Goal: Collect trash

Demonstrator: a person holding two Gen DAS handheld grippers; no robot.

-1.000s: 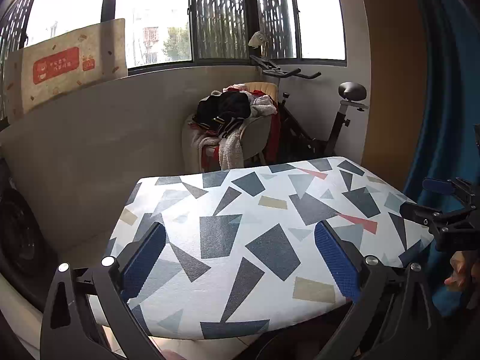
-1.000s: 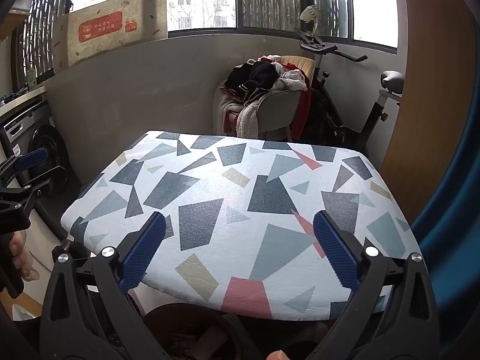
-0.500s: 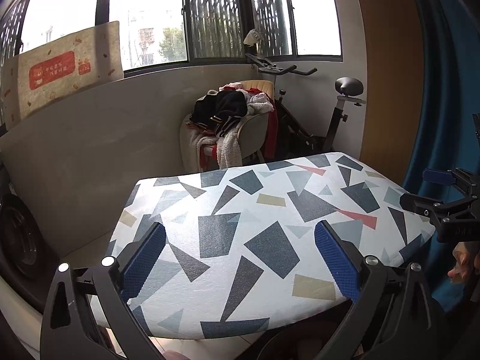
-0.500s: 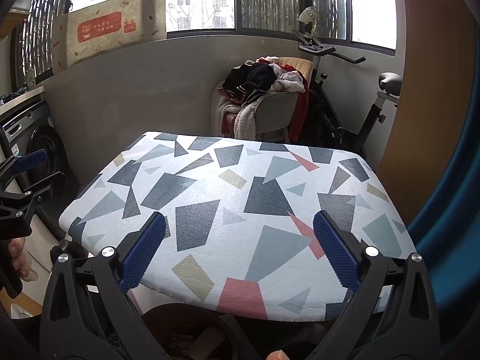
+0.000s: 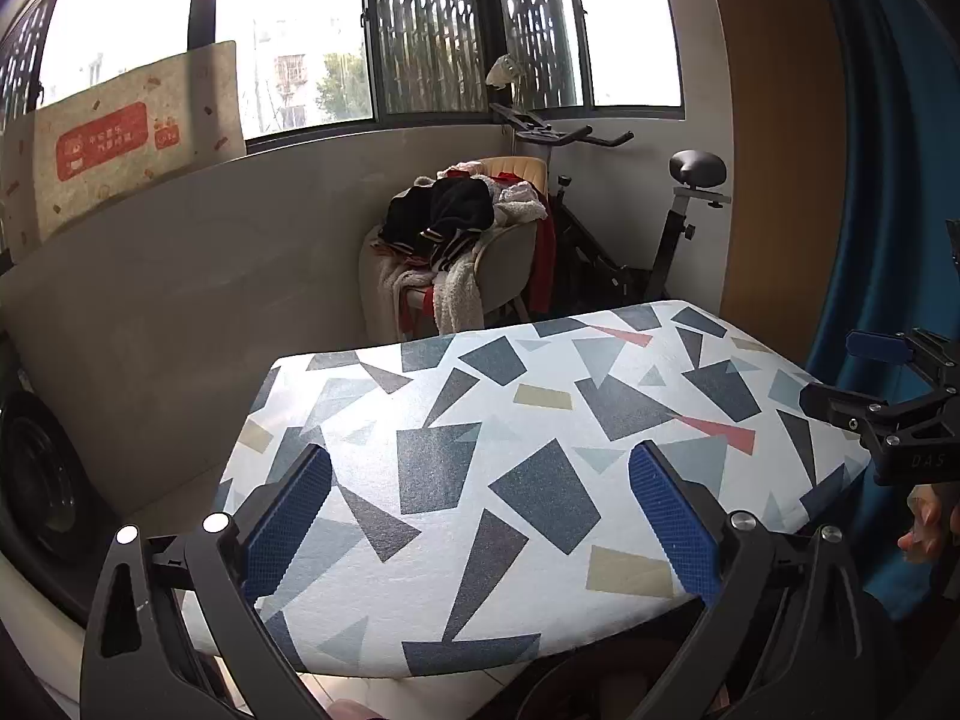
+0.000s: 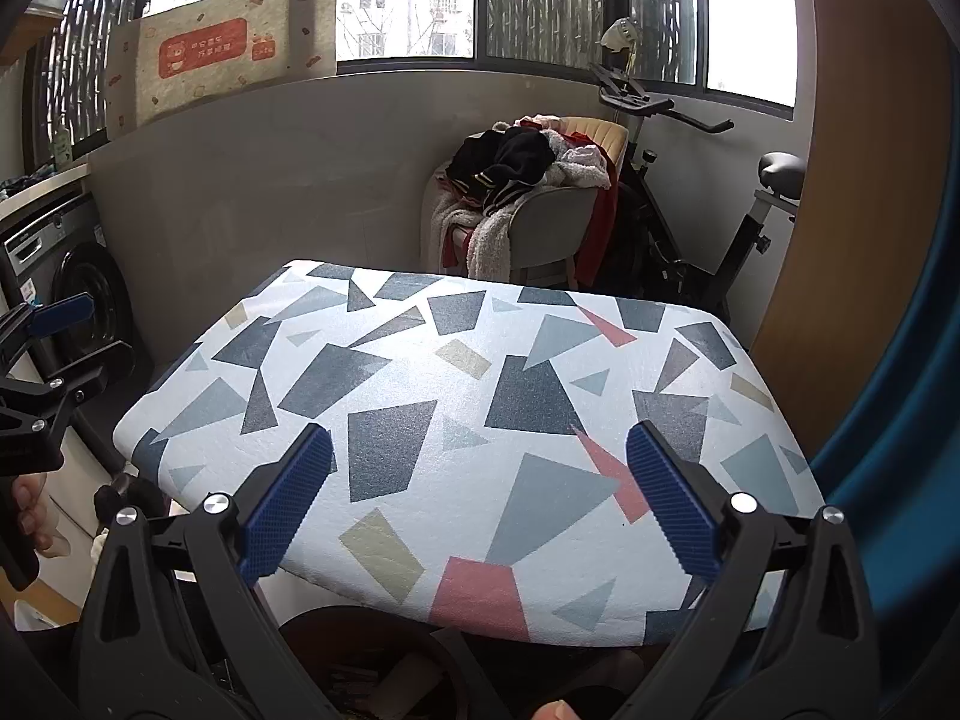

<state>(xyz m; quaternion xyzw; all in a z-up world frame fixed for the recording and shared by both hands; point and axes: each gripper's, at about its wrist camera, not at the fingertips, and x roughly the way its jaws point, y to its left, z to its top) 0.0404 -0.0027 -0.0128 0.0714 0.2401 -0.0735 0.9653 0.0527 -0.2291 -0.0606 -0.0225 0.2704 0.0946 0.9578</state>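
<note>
**Grippers Poised Over a Bare Table as Trash Hunt Is Getting Under Way**

You are standing at the patterned table [image 5: 510, 456], its geometric cloth filling both views and carrying nothing that reads as trash. Beyond the table's far edge, a chair heaped with clothes [image 5: 462, 240] is sitting against the wall, with an exercise bike [image 5: 630, 228] just beside it; off the table's left side, a washing machine [image 6: 72, 294] is showing in the right wrist view. Under the table's near edge, a dark round bin [image 6: 372, 660] is partly showing, with what looks like paper scraps inside, though it is too cut off to be certain.

You are holding the left gripper [image 5: 480, 516] above the table's near left part, its blue pads spread wide and gripping nothing. The right gripper [image 6: 477, 507] is hovering over the near right part, likewise spread and empty.

This looks like the search step, either the very start or the end of collecting. Your next move is calling for a look around the table's edges and floor before committing either hand.
</note>
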